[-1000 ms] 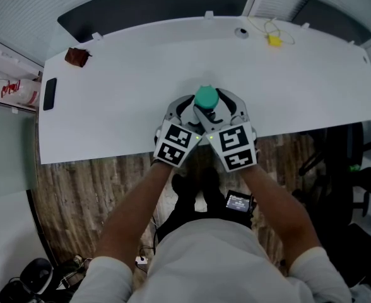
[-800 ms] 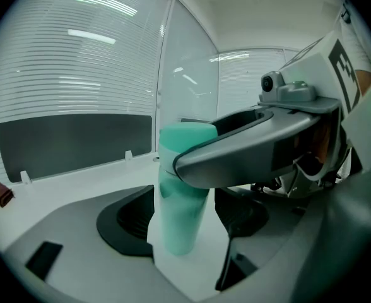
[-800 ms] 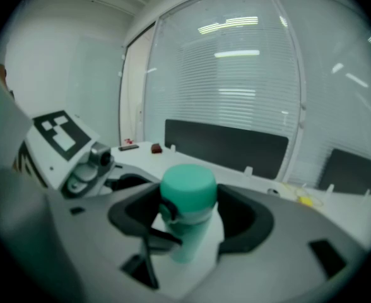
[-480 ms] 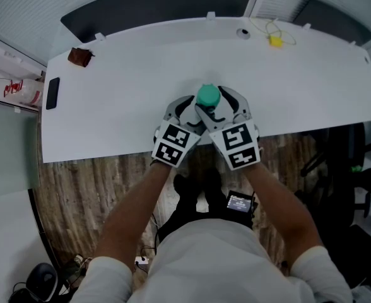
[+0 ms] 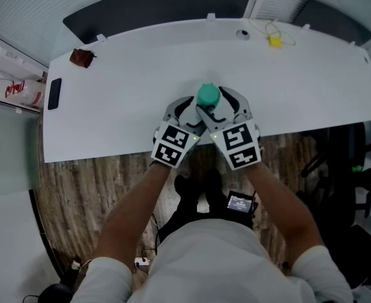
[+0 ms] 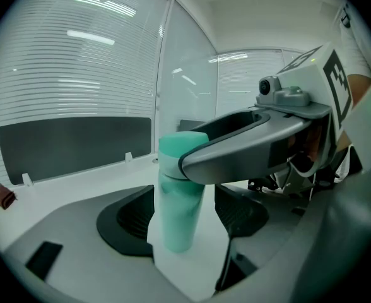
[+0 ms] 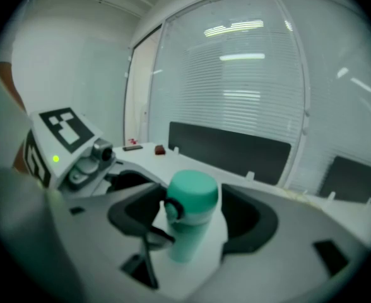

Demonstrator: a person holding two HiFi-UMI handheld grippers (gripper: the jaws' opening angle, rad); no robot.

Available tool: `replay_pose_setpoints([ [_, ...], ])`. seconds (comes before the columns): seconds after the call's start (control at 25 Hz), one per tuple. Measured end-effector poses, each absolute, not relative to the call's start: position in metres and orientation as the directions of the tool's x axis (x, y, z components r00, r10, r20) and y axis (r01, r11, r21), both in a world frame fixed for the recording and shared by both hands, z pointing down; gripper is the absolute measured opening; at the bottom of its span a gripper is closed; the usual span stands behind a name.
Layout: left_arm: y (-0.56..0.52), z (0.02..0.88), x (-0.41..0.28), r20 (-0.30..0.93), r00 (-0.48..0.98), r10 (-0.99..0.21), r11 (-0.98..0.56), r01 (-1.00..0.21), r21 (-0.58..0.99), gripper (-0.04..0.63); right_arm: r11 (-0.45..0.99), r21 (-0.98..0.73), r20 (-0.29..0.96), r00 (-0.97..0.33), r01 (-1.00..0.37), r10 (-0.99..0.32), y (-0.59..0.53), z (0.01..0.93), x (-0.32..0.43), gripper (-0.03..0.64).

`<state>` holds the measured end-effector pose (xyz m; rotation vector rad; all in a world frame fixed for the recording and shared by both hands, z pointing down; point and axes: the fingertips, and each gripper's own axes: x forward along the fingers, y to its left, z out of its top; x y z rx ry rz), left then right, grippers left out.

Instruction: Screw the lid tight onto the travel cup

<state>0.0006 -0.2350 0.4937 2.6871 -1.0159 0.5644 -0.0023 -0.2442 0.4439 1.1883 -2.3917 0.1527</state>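
Note:
A teal travel cup [image 5: 207, 96] stands upright near the front edge of the white table [image 5: 122, 100], its lid [image 7: 193, 192] on top. My left gripper [image 5: 195, 107] reaches in from the lower left. In the left gripper view, its dark pads [image 6: 124, 223] flank the cup's body [image 6: 178, 213], with a strip of table showing on the right side. My right gripper [image 5: 218, 105] comes from the lower right at lid height. In the right gripper view, its pads [image 7: 247, 223] sit either side of the cup [image 7: 188, 232] with small gaps. One right finger [image 6: 248, 145] crosses in front of the lid.
A black phone [image 5: 54, 94] and a brown object [image 5: 81, 57] lie at the table's far left. A yellow item with a cord [image 5: 274, 40] and a round grommet [image 5: 243, 34] are at the back. A dark panel [image 5: 160, 2] stands behind the table, and a chair [image 5: 356, 163] is on the right.
Both grippers and the cup stay where they were. Only the head camera has shifted slightly.

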Motion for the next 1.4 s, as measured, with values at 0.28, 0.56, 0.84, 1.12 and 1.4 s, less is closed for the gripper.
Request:
replay_pose_setpoints([
  [0.28, -0.23, 0.49, -0.001, 0.415, 0.689, -0.594, -0.739, -0.671, 0.057, 0.313, 0.611, 0.111, 0.443, -0.511, -0.784, -0.736, -0.241, 0.442, 0.001, 0.295],
  [0.56, -0.228, 0.48, -0.007, 0.402, 0.691, -0.601, -0.739, -0.672, 0.049, 0.313, 0.604, 0.121, 0.427, -0.507, -0.788, -0.748, -0.24, 0.431, 0.002, 0.295],
  [0.84, -0.228, 0.474, -0.008, 0.396, 0.694, -0.602, -0.743, -0.668, 0.043, 0.313, 0.602, 0.125, 0.422, -0.506, -0.789, -0.752, -0.24, 0.425, 0.0, 0.295],
  [1.12, -0.216, 0.463, -0.018, 0.382, 0.715, -0.586, -0.756, -0.652, 0.06, 0.313, 0.599, 0.123, 0.399, -0.513, -0.791, -0.759, -0.24, 0.41, 0.004, 0.295],
  [1.4, -0.217, 0.419, -0.034, 0.289, 0.739, -0.609, -0.75, -0.655, 0.094, 0.313, 0.579, 0.121, 0.353, -0.51, -0.806, -0.784, -0.243, 0.378, 0.016, 0.294],
])
